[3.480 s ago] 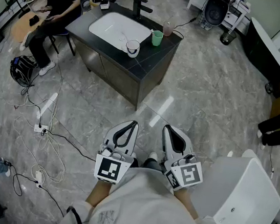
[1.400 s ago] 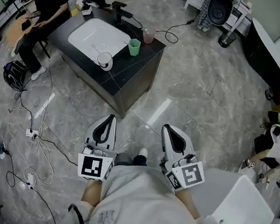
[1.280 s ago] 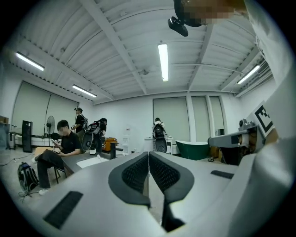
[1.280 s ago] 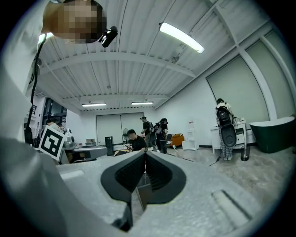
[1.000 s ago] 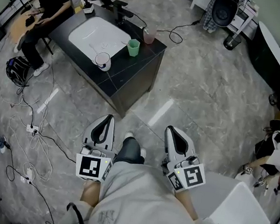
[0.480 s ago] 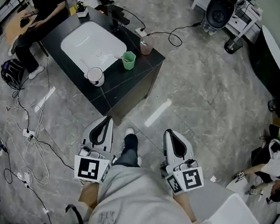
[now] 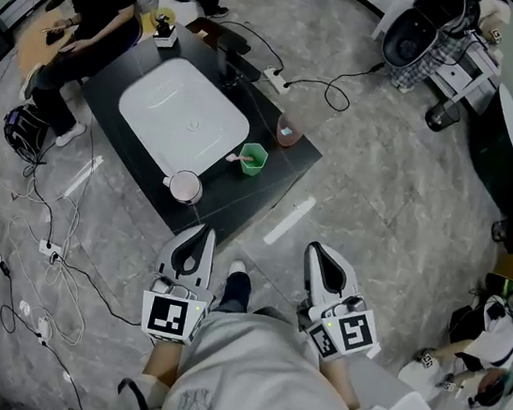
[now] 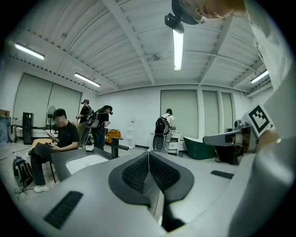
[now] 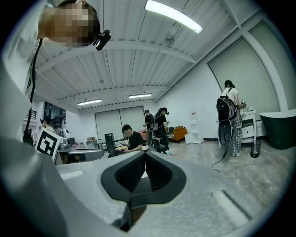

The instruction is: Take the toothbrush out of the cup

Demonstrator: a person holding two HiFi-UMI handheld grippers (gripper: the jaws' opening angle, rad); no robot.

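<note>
Head view puts the dark stone vanity counter (image 7: pixel 229 197) just ahead of both tools. The small green plastic cup (image 7: pixel 255 159) stands ahead of the left gripper (image 7: pixel 203 232), a little over toward the right gripper (image 7: pixel 313 249). A white toothbrush handle (image 7: pixel 234 158) seems to lean out of the cup toward the white oval basin (image 7: pixel 183 118). Both pairs of jaws are pressed together with nothing between them, and neither is near the cup yet. To do the approach well, I'd judge one gripper should open before it reaches the counter, come at the handle from above the rim and pinch it high. A straight lift should keep the light cup from tipping, and the other gripper could steady the cup. Left gripper view gives what the head view cannot: the ribbed pads meeting flush, with the basin's edge beyond them. Right gripper view looks off to people (image 9: pixel 134 136) across the room, and neither gripper view shows the cup.
</note>
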